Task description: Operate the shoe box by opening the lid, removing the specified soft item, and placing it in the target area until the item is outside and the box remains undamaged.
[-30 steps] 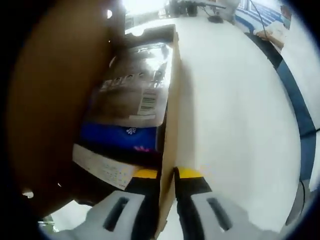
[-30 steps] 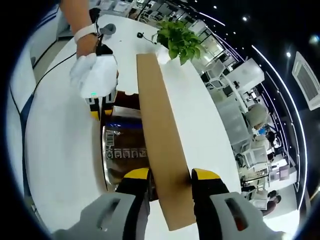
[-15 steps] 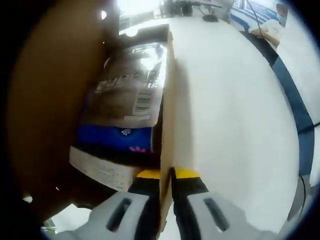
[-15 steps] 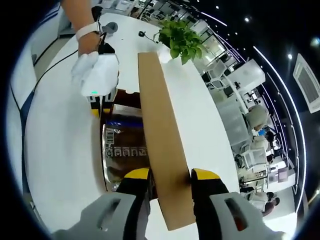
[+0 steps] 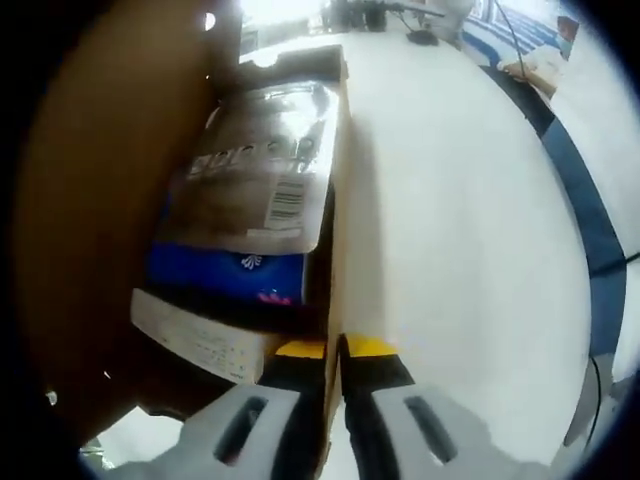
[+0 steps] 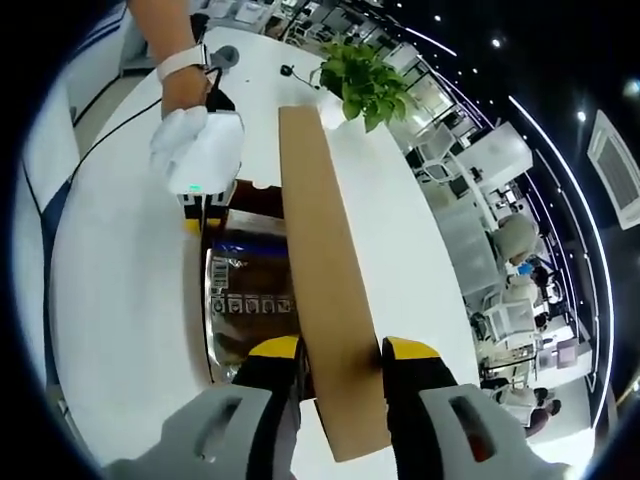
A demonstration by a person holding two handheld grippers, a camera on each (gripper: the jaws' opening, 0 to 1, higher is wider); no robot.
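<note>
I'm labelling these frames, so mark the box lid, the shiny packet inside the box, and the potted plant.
box lid (image 6: 325, 300), right gripper view, middle of its brown panel.
shiny packet (image 5: 265, 160), left gripper view, glossy face above the barcode.
potted plant (image 6: 362, 82), right gripper view, centre of the green leaves.

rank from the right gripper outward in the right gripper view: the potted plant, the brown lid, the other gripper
1. The brown lid, clamped between the right gripper jaws.
2. The other gripper, farther along the box's left side, at its far end.
3. The potted plant, farthest, beyond the lid's far tip on the white table.
</note>
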